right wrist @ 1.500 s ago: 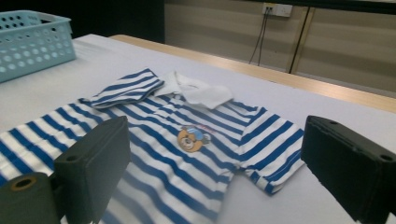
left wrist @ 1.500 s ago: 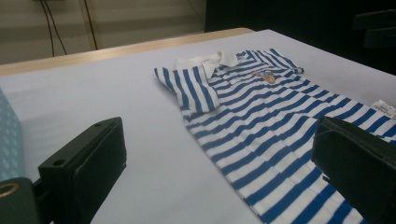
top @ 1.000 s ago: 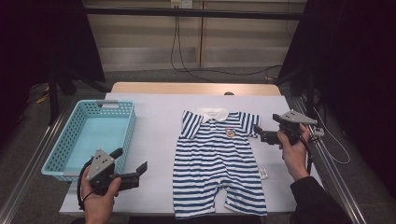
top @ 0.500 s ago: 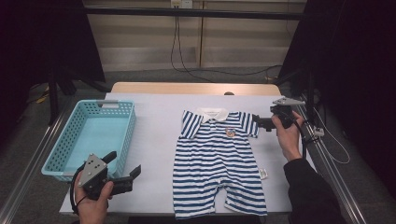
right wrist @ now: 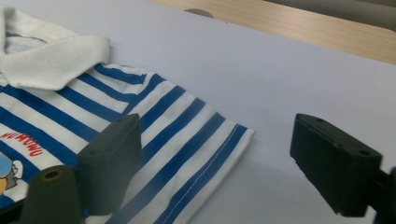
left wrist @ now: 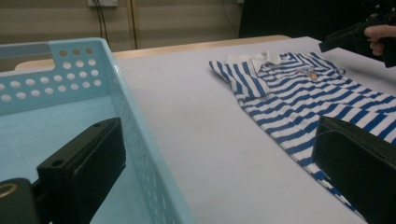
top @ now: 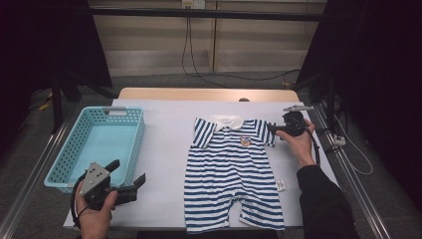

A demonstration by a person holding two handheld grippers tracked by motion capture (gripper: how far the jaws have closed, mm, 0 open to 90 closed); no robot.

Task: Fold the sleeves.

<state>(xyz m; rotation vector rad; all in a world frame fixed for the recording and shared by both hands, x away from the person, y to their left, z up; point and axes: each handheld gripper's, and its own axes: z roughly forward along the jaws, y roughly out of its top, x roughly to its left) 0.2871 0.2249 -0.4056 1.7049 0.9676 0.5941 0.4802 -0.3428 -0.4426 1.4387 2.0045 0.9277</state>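
Observation:
A blue-and-white striped baby romper [top: 234, 174] with a white collar lies flat on the white table [top: 169, 129]. My right gripper [top: 271, 129] is at the romper's right sleeve [right wrist: 196, 144]. The jaws stand apart and have just been closing. The sleeve's hem lies between them with neither pad pressing on it. Near the front left corner my left gripper [top: 130, 172] is open with nothing in it, close beside the turquoise basket [top: 74, 159]. The left gripper view looks across the basket wall [left wrist: 140, 140] to the romper [left wrist: 289, 88] and the right gripper [left wrist: 343, 38].
The turquoise perforated basket is empty and takes up the table's left side. Metal rails [top: 358, 184] run along both long sides. A wooden strip [top: 199, 93] edges the far end, with cables [top: 191, 59] hanging behind it. A small white tag [top: 281, 185] sticks out of the romper's right side.
My right gripper has moved left and down from near the table's right edge onto the romper's right sleeve, and its jaws have narrowed. The left gripper has hardly moved.

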